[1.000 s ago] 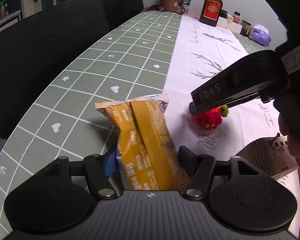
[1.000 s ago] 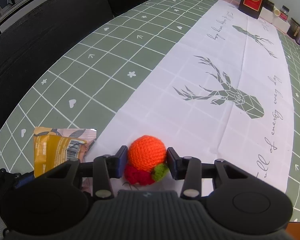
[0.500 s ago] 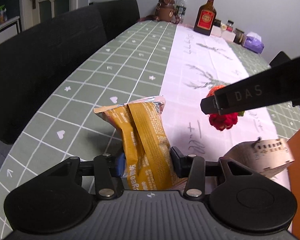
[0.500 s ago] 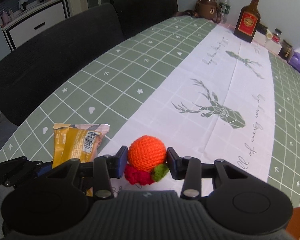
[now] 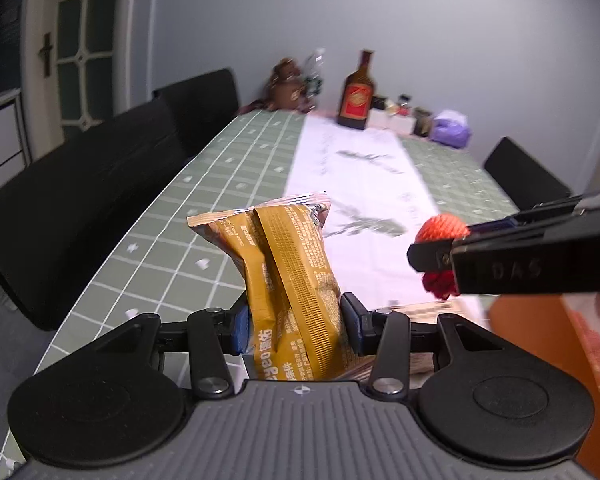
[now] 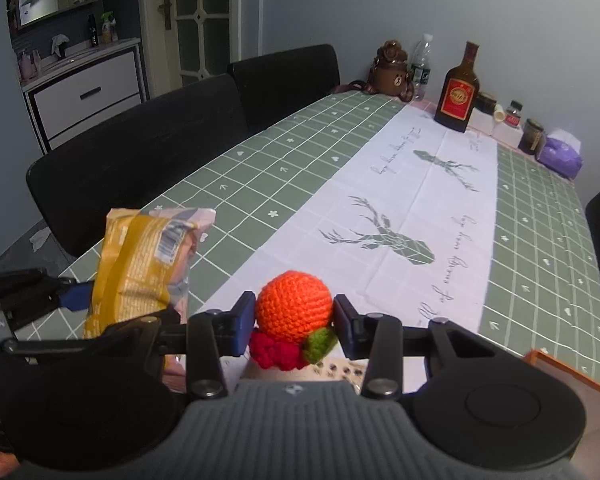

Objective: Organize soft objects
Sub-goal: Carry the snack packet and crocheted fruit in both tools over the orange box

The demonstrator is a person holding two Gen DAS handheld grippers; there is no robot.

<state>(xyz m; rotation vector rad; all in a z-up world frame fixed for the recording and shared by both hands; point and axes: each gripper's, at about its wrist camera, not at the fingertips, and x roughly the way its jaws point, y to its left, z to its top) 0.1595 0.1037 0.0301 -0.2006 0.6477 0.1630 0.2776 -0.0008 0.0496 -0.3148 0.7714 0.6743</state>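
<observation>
My left gripper (image 5: 296,330) is shut on a yellow snack packet (image 5: 288,276), which stands upright between the pads, lifted above the table. In the right wrist view the same snack packet (image 6: 140,268) hangs at the left, held by the left gripper (image 6: 80,296). My right gripper (image 6: 294,320) is shut on an orange crocheted ball (image 6: 294,304) with red and green knitted bits beneath it, also off the table. From the left wrist view the crocheted ball (image 5: 440,232) shows at the right, partly hidden by the right gripper's finger (image 5: 520,264).
A long table with a green checked cloth (image 6: 260,168) and a white deer-print runner (image 6: 412,208) stretches ahead. At its far end stand a brown bottle (image 6: 458,92), a bear figure (image 6: 390,68), a water bottle, jars and a purple tissue pack (image 6: 560,154). Black chairs (image 6: 140,140) line the left side. An orange-rimmed box (image 6: 572,376) sits low right.
Both grippers have risen from the table with their loads. The left jaws closed onto the snack packet, which now stands clear of the cloth; the far wall and door have come into view.
</observation>
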